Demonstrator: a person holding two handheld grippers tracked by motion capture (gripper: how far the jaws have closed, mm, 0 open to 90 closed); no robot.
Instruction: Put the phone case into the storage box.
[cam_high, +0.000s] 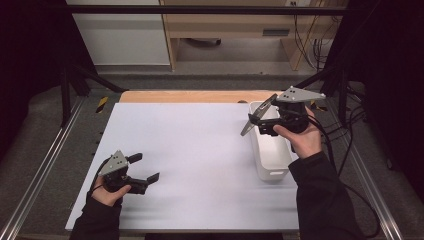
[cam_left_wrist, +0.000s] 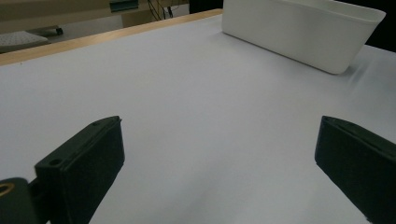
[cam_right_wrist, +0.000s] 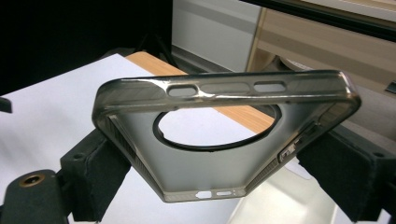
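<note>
The right gripper (cam_right_wrist: 224, 186) has its jaws clamped across the clear phone case (cam_right_wrist: 224, 140), held above the white bin (cam_high: 270, 150); the left gripper (cam_left_wrist: 219, 163) has its jaws apart over the desk (cam_left_wrist: 187, 93).

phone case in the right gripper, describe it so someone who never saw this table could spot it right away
Start at the white table, then go to the white bin along its right side. Above the bin's far end, the right gripper holds the phone case by its two long sides. It is smoky, see-through and has a big round hole in its back, unlike the plain opaque bin.
</note>
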